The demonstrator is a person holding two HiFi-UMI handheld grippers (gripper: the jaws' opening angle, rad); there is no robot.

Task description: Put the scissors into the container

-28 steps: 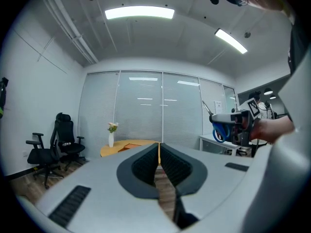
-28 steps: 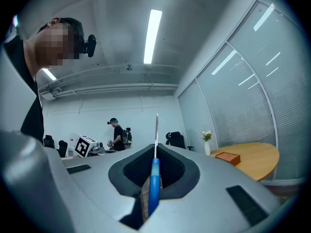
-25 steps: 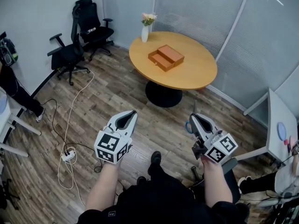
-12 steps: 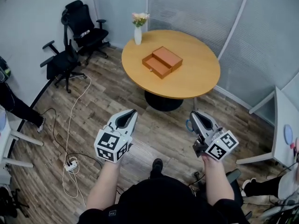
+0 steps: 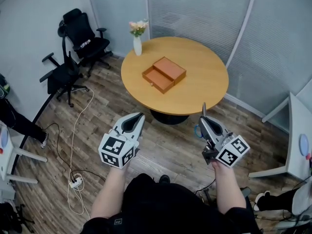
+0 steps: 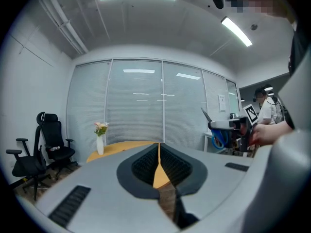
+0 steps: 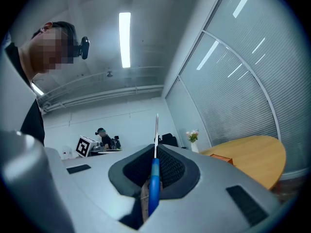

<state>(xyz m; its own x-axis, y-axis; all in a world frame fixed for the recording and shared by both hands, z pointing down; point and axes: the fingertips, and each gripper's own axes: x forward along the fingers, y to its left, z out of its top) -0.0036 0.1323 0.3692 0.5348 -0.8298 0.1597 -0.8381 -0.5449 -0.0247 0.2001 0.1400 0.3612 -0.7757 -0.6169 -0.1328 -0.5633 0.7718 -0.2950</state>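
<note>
Sitting mid-room: round wooden table (image 5: 204, 82), two black office chairs (image 5: 80, 40) off to its left by the wall. Orange wooden container (image 5: 164, 74) near table centre, drawer out; white flower vase (image 5: 137, 44) at the far-left edge. Both grippers held over the floor on the table's near side, well apart from the container. Left gripper (image 5: 138, 117) jaws closed, nothing between them. Right gripper (image 5: 204, 123) clamped on scissors (image 7: 154, 183): blue handle between the jaws, blade sticking out past the tips.
</note>
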